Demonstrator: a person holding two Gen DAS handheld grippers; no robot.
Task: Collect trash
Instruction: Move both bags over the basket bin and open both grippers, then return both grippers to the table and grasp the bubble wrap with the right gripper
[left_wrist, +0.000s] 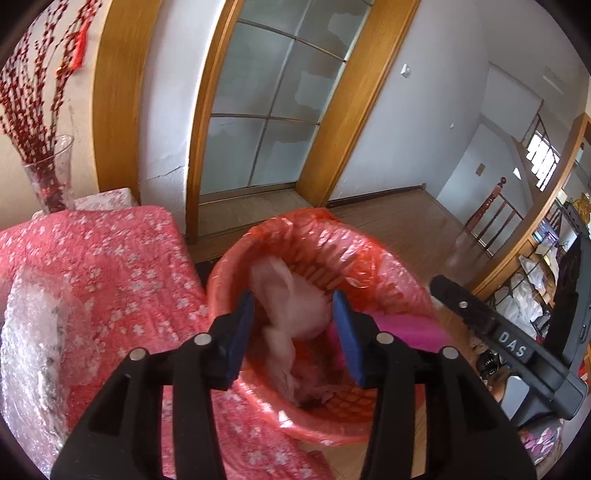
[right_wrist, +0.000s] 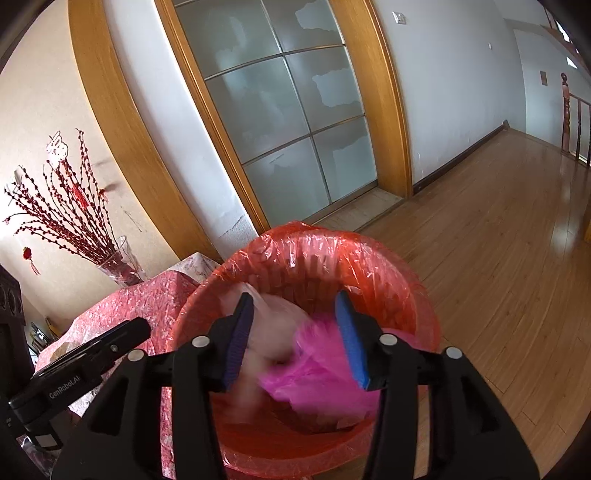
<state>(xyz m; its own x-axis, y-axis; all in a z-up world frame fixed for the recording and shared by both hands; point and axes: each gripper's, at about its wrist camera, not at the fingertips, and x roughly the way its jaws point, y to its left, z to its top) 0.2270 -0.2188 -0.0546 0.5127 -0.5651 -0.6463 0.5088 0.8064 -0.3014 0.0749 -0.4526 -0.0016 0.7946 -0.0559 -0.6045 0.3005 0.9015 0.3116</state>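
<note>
A basket bin lined with a red plastic bag (left_wrist: 369, 254) stands on the floor beside the table, and both grippers hover over its mouth. My left gripper (left_wrist: 293, 299) is open, with a pale crumpled plastic bag (left_wrist: 295, 317) blurred below and between its blue pads, loose inside the bin. My right gripper (right_wrist: 293, 297) is open too. A magenta plastic bag (right_wrist: 314, 369) shows blurred just under its pads, inside the red-lined bin (right_wrist: 314, 240), next to the pale bag (right_wrist: 273, 332). Neither pad pair presses on anything.
A table under a pink floral cloth (left_wrist: 110, 266) sits left of the bin, carrying bubble wrap (left_wrist: 37, 350) and a glass vase of red branches (left_wrist: 48, 173). Behind is a frosted sliding door (right_wrist: 288, 122). Wooden floor (right_wrist: 498, 240) stretches right; cluttered shelving (left_wrist: 535, 288) stands at far right.
</note>
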